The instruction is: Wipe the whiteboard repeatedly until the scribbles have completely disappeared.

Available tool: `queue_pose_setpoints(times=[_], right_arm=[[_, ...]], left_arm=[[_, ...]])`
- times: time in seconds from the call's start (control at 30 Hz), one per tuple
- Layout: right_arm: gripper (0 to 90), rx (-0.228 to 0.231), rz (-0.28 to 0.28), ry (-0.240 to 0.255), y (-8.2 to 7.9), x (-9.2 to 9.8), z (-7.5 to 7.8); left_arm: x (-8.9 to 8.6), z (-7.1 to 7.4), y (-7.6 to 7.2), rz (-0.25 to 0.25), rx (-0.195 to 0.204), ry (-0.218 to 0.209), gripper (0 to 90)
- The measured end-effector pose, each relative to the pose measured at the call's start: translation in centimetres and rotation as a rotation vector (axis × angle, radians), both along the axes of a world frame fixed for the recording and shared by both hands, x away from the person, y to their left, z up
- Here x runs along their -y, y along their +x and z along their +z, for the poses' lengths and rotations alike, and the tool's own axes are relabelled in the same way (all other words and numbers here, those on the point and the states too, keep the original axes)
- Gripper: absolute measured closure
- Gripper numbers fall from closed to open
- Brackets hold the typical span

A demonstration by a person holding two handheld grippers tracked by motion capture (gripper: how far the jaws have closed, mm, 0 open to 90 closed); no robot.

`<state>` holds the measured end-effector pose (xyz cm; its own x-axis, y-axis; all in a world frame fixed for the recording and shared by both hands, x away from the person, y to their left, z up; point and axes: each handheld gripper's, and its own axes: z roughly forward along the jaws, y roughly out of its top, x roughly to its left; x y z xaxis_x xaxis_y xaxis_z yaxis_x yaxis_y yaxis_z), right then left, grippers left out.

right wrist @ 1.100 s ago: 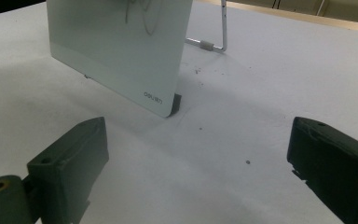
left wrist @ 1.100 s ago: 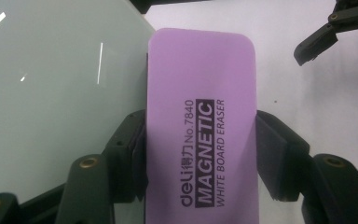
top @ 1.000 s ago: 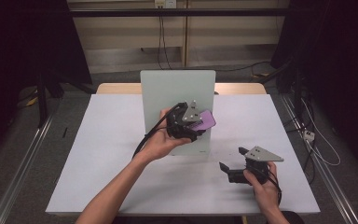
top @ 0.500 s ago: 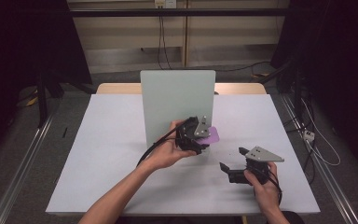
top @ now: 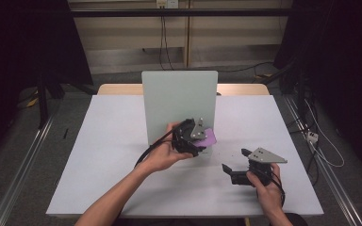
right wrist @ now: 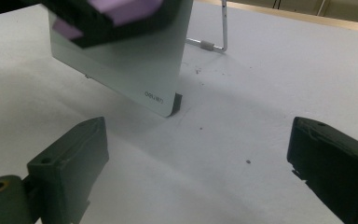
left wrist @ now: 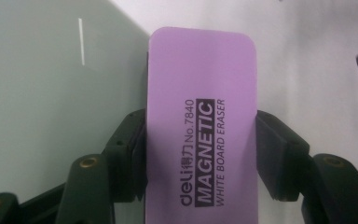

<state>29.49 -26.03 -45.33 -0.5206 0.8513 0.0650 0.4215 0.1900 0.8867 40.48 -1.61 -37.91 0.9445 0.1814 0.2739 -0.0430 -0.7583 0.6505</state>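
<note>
A purple magnetic whiteboard eraser (left wrist: pixel 200 126) is clamped by its long sides between my left gripper's (left wrist: pixel 200 156) black pads (left wrist: pixel 131 149). In the high view the left gripper (top: pixel 193 139) holds the eraser (top: pixel 209 137) against the lower right part of the upright pale green whiteboard (top: pixel 179 101). My right gripper (top: pixel 235 160) rests low over the table to the right of the board, open, with nothing between its fingers. In the right gripper view its jaws stand wide apart (right wrist: pixel 205 163), facing the board's lower corner (right wrist: pixel 135 70), with the eraser (right wrist: pixel 121 7) at the top edge.
The board stands on a white table (top: pixel 99 155), held up behind by a metal wire leg (right wrist: pixel 221 32) and a small black foot (right wrist: pixel 178 100). Small dark specks (right wrist: pixel 247 162) lie on the table near the board. Cables (top: pixel 325 150) run along the floor at the right.
My left gripper has carried the eraser down and slightly right across the board's face, from its middle to its lower right part. The right gripper has stayed in place.
</note>
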Motion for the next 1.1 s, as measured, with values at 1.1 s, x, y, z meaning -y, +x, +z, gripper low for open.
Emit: queue_pose_setpoints(times=[1.1], right_arm=[[5.5, 0.001, -0.001, -0.003, 0.0, -0.1, 0.0]], left_arm=[[-0.1, -2.2, -1.0, -0.012, -0.01, 0.07, 41.0]])
